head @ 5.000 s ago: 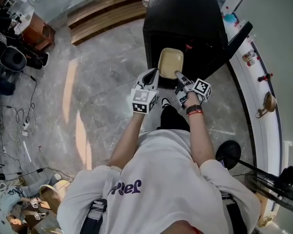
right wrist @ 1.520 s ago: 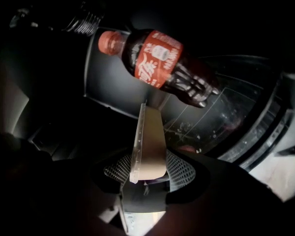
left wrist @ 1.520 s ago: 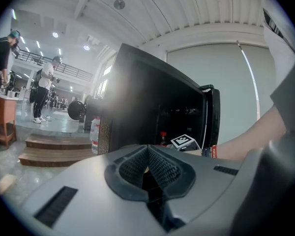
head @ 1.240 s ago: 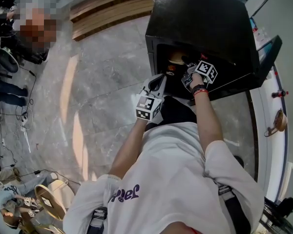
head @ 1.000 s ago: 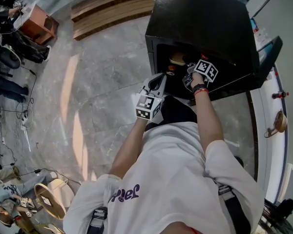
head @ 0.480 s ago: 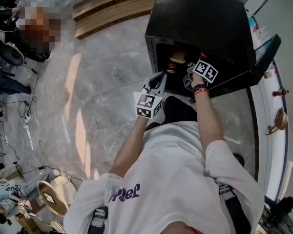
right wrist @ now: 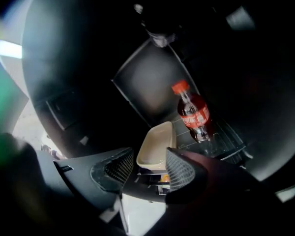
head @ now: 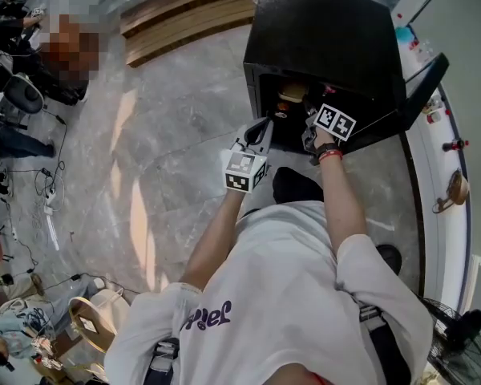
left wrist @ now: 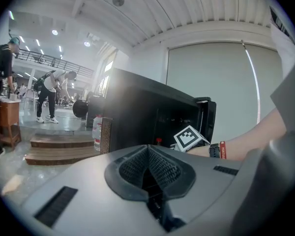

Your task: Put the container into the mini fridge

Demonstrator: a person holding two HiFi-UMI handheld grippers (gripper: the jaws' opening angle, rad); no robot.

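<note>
The cream container (right wrist: 156, 145) lies on the wire shelf inside the black mini fridge (head: 329, 38), and shows as a beige patch (head: 292, 94) in the head view. My right gripper (right wrist: 149, 160) reaches into the fridge (right wrist: 147, 87), open, with the container's near end between its fingertips. In the head view the right gripper (head: 309, 120) sits at the fridge opening. My left gripper (head: 260, 128) hangs outside, in front of the fridge (left wrist: 137, 117), and in its own view the left gripper (left wrist: 148, 168) is shut on nothing.
A red-capped cola bottle (right wrist: 192, 110) lies on the same shelf, right of the container. The fridge door (head: 421, 87) stands open to the right. Wooden steps (head: 184, 14) run behind the fridge. A white ledge (head: 437, 159) with small objects lies right.
Five seconds ago both grippers held the container in front of the fridge; now it rests inside. The left gripper has come off it. Over the last second little moves.
</note>
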